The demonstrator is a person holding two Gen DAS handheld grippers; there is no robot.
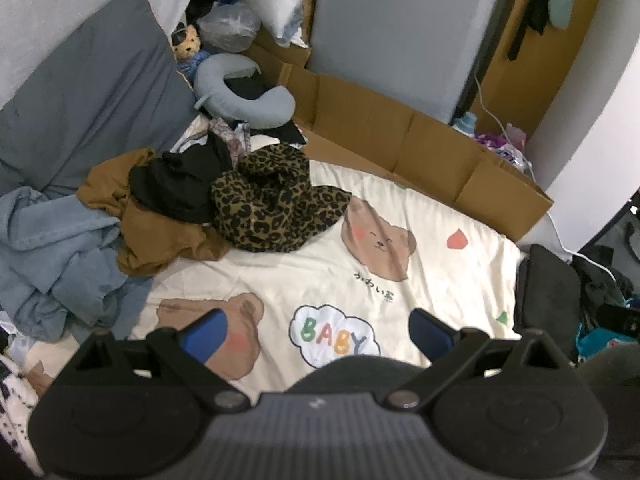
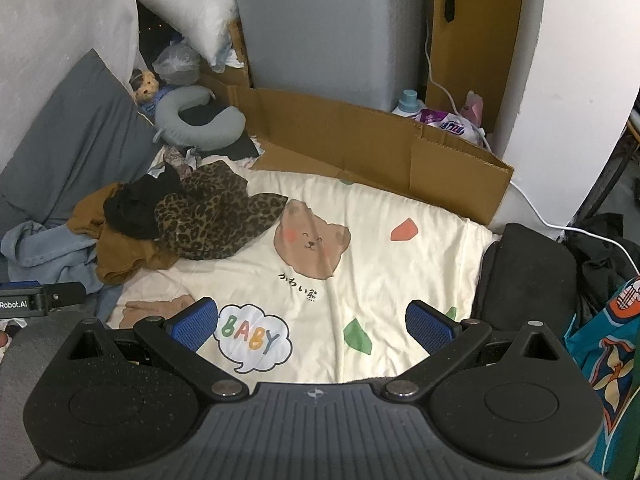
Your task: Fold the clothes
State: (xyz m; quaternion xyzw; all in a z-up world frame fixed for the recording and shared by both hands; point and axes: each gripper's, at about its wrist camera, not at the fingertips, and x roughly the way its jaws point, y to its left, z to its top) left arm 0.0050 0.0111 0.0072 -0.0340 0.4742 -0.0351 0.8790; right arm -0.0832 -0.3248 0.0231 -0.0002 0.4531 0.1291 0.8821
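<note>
A heap of crumpled clothes lies at the left of the cream bear-print bedsheet (image 1: 440, 280) (image 2: 400, 272): a leopard-print garment (image 1: 272, 204) (image 2: 208, 216), a black one (image 1: 176, 188) (image 2: 132, 208), a mustard-brown one (image 1: 160, 240) (image 2: 120, 252) and a light blue one (image 1: 52, 256) (image 2: 48, 252). My left gripper (image 1: 318, 334) hovers open over the sheet near the "BABY" print, holding nothing. My right gripper (image 2: 312, 326) is open too, above the same print, well short of the heap. The left gripper's body (image 2: 36, 300) shows at the right wrist view's left edge.
A flattened cardboard wall (image 1: 400, 136) (image 2: 360, 140) lines the bed's far side before a grey cabinet (image 1: 400, 32) (image 2: 332, 28). A grey pillow (image 1: 88, 92) (image 2: 80, 136), neck pillow (image 1: 244, 92) (image 2: 196, 124) and plush toy (image 1: 186, 42) (image 2: 146, 84) sit back left. A black cushion (image 1: 548, 296) (image 2: 528, 276) lies right.
</note>
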